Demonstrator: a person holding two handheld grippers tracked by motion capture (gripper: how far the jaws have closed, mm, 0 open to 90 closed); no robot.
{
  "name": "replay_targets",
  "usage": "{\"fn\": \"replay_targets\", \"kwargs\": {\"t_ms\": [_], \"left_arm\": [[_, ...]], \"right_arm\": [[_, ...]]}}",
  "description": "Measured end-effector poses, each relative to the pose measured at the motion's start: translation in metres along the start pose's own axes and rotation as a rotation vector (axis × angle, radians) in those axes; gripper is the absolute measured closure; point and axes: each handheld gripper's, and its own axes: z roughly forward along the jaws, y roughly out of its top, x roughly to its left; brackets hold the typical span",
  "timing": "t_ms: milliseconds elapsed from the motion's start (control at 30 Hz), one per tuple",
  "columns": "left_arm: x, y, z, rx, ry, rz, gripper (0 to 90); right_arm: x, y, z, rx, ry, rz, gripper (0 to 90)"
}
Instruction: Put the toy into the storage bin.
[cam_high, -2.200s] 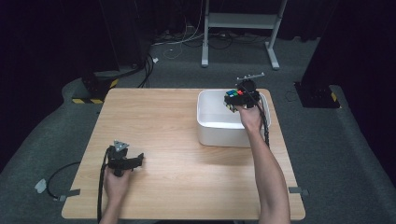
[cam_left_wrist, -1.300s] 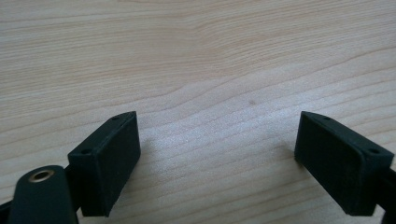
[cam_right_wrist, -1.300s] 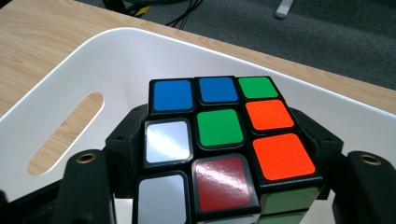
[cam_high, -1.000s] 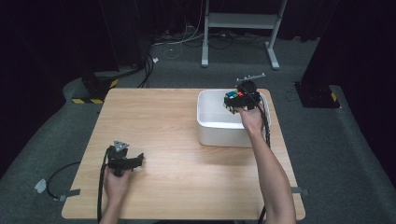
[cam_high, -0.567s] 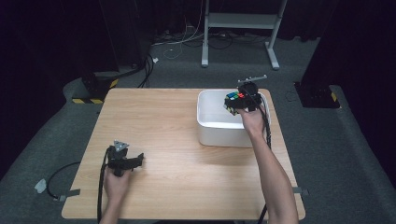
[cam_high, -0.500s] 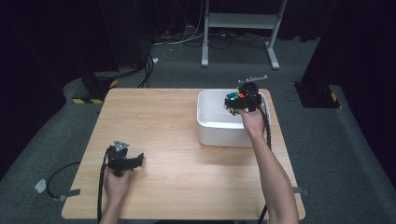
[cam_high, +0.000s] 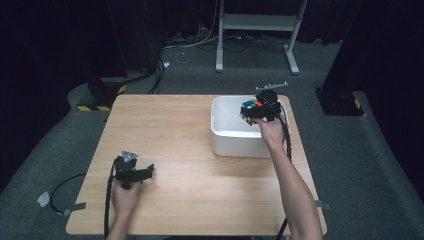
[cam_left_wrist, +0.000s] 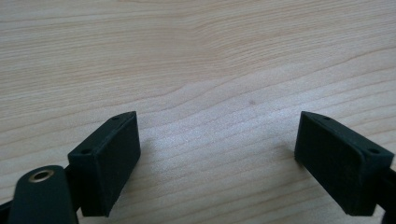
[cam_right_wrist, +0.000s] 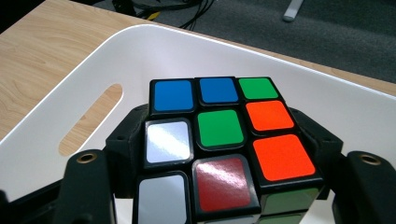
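Right gripper clamps puzzle cube over white bin; bin floor mostly hidden. Left gripper wide, empty, on desk.

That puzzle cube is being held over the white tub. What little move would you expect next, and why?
Probably a short lowering into the white tub, then letting go. The right gripper is shut on the puzzle cube, one jaw pressing on each side, and the tub's wall rises behind the cube. The left gripper rests open on the wooden table, so it seems idle.
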Motion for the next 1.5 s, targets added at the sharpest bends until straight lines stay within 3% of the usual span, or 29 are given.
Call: {"fn": "replay_targets", "kwargs": {"t_ms": [1500], "left_arm": [[0.0,0.0,0.0,0.0,0.001,-0.001,14.5]], "right_arm": [[0.01,-0.024,-0.014,-0.027,0.041,-0.021,33.0]]}}
